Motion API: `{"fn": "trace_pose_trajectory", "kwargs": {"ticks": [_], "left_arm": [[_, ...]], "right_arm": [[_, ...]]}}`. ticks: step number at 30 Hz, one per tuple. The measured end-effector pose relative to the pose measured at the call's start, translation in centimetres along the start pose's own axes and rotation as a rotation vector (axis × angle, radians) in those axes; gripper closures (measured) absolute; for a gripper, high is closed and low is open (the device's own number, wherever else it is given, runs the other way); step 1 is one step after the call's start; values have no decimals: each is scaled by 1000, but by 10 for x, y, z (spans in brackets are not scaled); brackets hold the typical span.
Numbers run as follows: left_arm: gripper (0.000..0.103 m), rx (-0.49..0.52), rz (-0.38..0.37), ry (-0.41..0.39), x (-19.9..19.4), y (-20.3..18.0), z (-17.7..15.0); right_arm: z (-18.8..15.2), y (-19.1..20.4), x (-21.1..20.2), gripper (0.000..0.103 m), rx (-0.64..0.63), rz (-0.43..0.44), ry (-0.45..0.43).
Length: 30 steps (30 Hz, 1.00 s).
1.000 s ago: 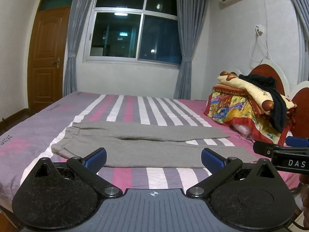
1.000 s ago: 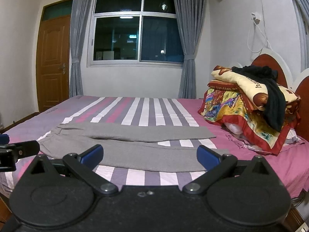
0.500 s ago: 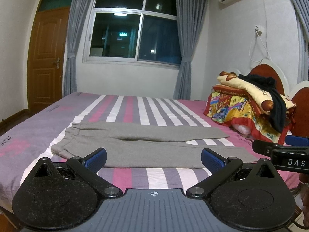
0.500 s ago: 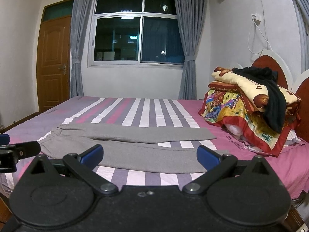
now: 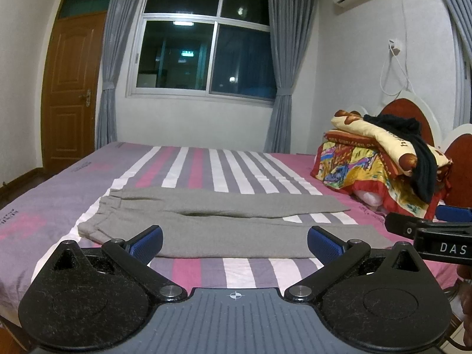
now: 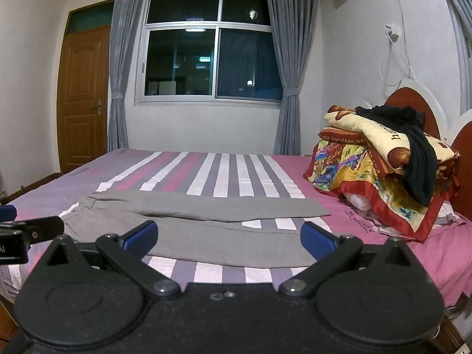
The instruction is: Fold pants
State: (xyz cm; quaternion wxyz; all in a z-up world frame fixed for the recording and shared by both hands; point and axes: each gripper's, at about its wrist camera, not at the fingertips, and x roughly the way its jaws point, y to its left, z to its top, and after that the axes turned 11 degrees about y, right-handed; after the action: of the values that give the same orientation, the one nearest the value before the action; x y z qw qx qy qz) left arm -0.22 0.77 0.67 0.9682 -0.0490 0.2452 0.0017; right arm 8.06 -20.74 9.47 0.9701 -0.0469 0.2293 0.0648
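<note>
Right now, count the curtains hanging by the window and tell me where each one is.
2. One grey curtain hangs left of the window, beside the door; the other curtain hangs right of it. Both are tied back.

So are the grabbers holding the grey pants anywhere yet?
No. The left gripper and right gripper are open, and the grey pants lie flat on the bed.
</note>
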Motion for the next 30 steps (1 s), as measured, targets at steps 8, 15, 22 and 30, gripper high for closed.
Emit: {"fn": "trace_pose_trajectory", "kwargs": {"ticks": [8,15,22,30], "left_arm": [[0,0,1,-1,-1,0,0],[0,1,0,-1,0,0,0],[0,3,3,-2,-2,-1,3],[0,3,2,-4,-2,-1,3]], "right_arm": [[-1,0,0,0,0,1,1],[-1,0,1,0,0,1,1],[-2,0,1,0,-2,1,1],[-5,1,0,0,-7,5,4]]}}
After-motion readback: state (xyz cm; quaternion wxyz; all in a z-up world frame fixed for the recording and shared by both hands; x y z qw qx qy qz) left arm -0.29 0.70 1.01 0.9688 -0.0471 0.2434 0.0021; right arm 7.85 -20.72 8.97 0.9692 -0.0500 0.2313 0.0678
